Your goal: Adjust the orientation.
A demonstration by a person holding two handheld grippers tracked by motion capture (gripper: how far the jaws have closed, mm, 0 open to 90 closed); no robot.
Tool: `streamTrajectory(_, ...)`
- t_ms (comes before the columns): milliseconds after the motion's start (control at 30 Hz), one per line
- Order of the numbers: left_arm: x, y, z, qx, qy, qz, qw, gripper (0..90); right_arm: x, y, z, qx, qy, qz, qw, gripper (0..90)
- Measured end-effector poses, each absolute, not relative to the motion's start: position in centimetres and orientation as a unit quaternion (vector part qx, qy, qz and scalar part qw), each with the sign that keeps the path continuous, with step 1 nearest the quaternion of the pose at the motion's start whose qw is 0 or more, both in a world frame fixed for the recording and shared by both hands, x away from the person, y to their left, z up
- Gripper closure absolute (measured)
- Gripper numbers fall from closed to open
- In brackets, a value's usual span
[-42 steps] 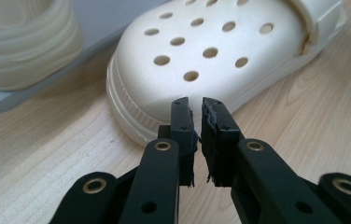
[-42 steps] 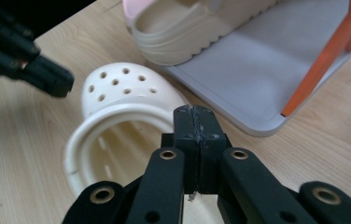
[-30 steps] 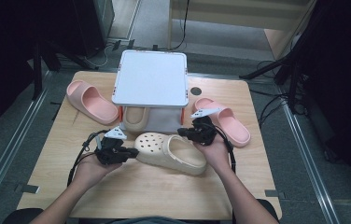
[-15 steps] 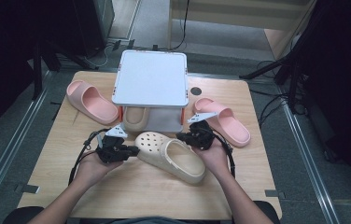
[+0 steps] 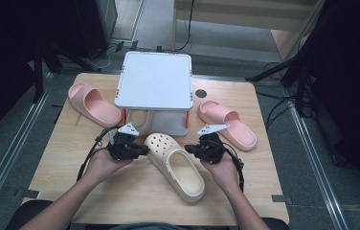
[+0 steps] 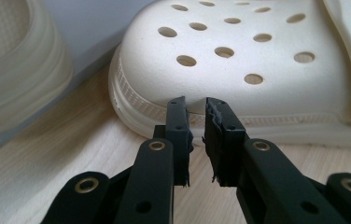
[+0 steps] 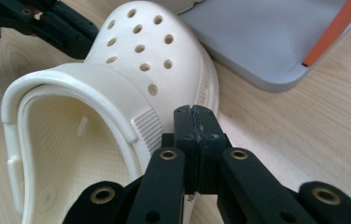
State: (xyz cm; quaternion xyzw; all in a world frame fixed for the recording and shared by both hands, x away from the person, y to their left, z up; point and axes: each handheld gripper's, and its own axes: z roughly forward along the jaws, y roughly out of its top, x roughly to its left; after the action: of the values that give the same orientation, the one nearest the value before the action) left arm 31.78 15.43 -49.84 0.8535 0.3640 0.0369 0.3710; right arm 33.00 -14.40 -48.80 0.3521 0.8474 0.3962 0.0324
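A cream clog (image 5: 175, 165) lies on the wooden table (image 5: 63, 158), near the middle of the near edge, its perforated toe pointing toward the far left and its open heel toward the near right. The left gripper (image 5: 142, 149) sits just beside the toe on the left side. In the left gripper view its jaws stand a narrow gap apart and have just been opening, with nothing between them; the tips are right at the clog's ribbed sole rim (image 6: 239, 119), and I cannot tell whether they touch it. The right gripper (image 5: 187, 148) is at the clog's right side, near the middle of the shoe. In the right gripper view its 2 jaws are pressed fully together, empty, with their tips close against the clog's side wall (image 7: 145, 126).

Behind the clog, toward the far edge, stands a grey box with a white lid (image 5: 154, 86); a second cream shoe (image 5: 142, 120) rests against its front. 1 pink slide (image 5: 92, 103) lies near the left edge, another pink slide (image 5: 228, 123) near the right edge.
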Motion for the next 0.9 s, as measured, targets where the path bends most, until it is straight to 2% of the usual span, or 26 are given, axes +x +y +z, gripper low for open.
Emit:
streamTrajectory(167,32.4,14.9,-49.8,0.858,0.354,0.031,0.371,79.7,32.1,-14.7,-48.8,0.364,0.841,0.4,0.023,90.0)
streamTrajectory(700,34.1,13.9,-50.0,0.856,0.348,0.027,0.381,80.0,30.0,-14.3,-48.8,0.373,0.838,0.398,0.033,87.5)
streamTrajectory(900,34.6,14.3,-49.9,0.855,0.352,0.018,0.38,75.6,29.9,-14.6,-48.4,0.378,0.835,0.398,0.039,78.5)
